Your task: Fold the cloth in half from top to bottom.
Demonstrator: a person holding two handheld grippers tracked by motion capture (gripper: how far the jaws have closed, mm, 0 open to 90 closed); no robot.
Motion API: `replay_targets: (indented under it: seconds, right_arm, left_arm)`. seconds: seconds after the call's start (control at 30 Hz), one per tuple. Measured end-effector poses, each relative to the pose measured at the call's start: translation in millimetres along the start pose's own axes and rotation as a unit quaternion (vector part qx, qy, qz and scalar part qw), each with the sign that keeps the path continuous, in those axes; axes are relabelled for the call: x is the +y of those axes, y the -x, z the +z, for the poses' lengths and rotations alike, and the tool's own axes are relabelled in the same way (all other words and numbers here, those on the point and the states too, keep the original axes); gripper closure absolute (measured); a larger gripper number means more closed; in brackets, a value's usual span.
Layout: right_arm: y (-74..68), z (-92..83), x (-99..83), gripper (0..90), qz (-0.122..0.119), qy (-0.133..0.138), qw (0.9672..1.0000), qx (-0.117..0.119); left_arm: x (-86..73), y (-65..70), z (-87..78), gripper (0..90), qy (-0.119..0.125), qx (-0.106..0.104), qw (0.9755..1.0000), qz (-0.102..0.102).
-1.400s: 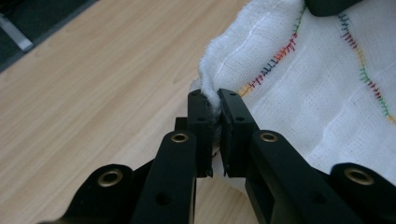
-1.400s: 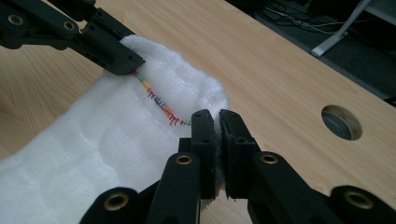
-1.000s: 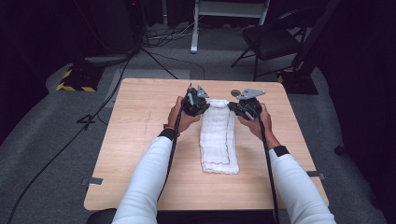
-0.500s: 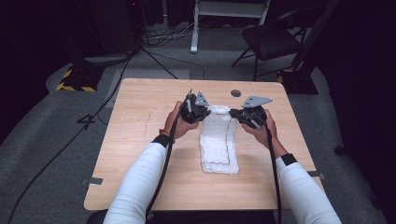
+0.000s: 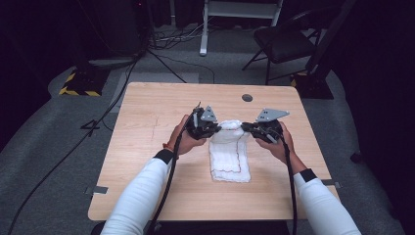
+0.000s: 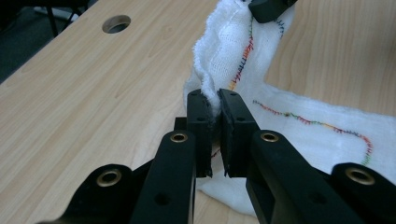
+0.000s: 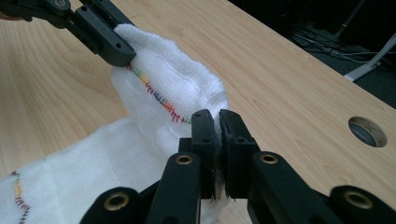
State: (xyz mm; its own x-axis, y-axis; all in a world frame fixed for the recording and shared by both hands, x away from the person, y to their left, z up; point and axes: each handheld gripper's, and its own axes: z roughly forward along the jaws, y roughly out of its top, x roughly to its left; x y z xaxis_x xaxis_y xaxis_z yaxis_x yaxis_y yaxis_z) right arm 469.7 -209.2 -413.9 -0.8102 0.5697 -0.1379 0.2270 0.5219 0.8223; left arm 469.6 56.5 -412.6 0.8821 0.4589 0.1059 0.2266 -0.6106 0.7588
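A white cloth with a multicoloured stitched line lies lengthwise on the wooden table, its far end lifted. My left gripper is shut on the far left corner of the cloth, the fabric pinched between its pads. My right gripper is shut on the far right corner of the cloth. In the left gripper view the right gripper's jaw tip shows at the top, and in the right gripper view the left gripper clamps the other corner. The raised end bulges between the two grippers.
A round cable hole sits in the table near its far edge. Beyond the table stand a black chair and a white stand, with cables on the grey floor. Bare wood lies left and right of the cloth.
Both grippers have drawn the cloth's far end toward the person, folding it back over the rest. The cloth's flat part now looks shorter. Both grips stay the same.
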Motion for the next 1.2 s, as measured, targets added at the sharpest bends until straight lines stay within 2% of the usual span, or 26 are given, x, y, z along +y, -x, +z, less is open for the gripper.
replay_targets:
  seconds: [0.7, 1.2]
  right_arm:
    - [-22.5, -15.3, -14.6, 85.3, -0.014, -0.005, 0.9994, 0.030]
    - [-36.6, -22.7, -35.1, 85.2, -0.012, -0.013, 0.9981, 0.059]
  left_arm:
    - [-17.0, 27.0, -6.1, 83.5, 0.001, -0.034, 0.9993, 0.014]
    - [-31.8, 49.8, -3.0, 82.7, -0.009, -0.055, 0.9981, 0.026]
